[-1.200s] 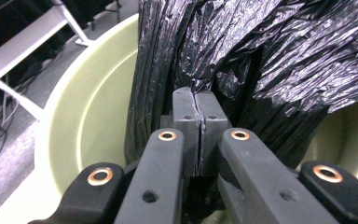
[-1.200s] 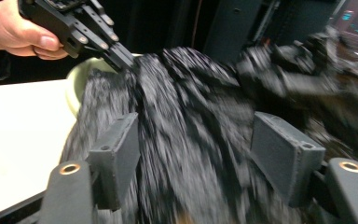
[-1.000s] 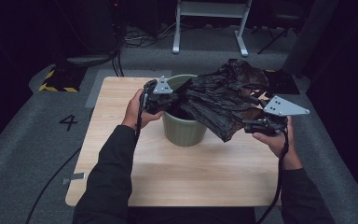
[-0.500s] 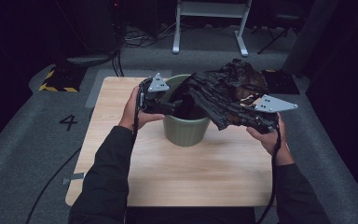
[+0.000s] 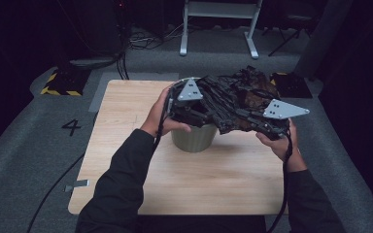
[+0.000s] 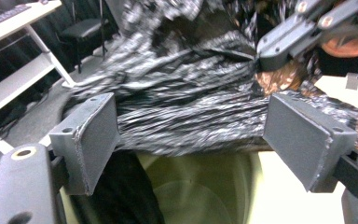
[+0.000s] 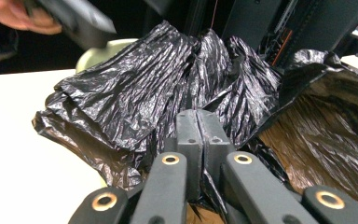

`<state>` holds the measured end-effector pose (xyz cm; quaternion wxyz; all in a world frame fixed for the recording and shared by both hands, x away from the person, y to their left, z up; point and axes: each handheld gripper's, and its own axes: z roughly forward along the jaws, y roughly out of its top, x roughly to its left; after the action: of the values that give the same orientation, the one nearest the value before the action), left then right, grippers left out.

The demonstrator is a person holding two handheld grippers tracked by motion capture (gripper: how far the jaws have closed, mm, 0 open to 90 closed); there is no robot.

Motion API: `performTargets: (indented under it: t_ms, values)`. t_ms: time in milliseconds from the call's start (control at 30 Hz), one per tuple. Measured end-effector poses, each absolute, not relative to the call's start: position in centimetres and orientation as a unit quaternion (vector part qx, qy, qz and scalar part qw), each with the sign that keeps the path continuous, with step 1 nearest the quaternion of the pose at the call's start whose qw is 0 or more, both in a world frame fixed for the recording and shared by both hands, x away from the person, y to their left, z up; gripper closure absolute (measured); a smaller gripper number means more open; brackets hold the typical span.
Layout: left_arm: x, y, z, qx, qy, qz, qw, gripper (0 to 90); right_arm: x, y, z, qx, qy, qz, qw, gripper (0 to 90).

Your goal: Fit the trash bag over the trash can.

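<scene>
Over the bin (image 5: 194, 138) at counter (image 5: 126, 145) centre | right gripper (image 7: 196, 126) jaws clamp black bag (image 5: 233, 99) edge at 3 o'clock, keeping it taut | left gripper (image 6: 191, 135) jaws just opened wide at 9 o'clock, bag between, unpinched, likely regrasping.

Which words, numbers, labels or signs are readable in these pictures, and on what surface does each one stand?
"4": a dark numeral on the grey floor mat, left of the wooden table.
The black bin bag, the green bin and both grippers carry no readable text.
The yellow and black striped block on the floor bears only stripes, no words.
</scene>
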<state>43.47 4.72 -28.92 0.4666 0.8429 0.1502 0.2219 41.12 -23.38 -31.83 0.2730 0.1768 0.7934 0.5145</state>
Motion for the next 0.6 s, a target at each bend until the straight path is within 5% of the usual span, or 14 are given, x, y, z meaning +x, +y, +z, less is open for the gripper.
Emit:
performTargets:
  t_ms: [167,267,467,600]
  values:
    - [43.8,3.3,-29.8,0.855,0.147,0.207,0.453,19.9,41.0,-23.2,-31.8,0.172,0.794,0.515,0.273,89.5]
    - [43.7,2.5,-30.2,0.864,0.138,0.224,0.43,30.5,40.8,-22.9,-31.8,0.166,0.795,0.516,0.273,89.6]
    - [43.8,3.0,-30.8,0.87,0.124,0.257,0.403,87.8,40.3,-22.6,-31.5,0.153,0.792,0.526,0.269,87.0]
    - [43.8,3.8,-30.7,0.866,0.123,0.26,0.409,90.0,40.1,-22.8,-31.4,0.154,0.785,0.537,0.267,81.7]
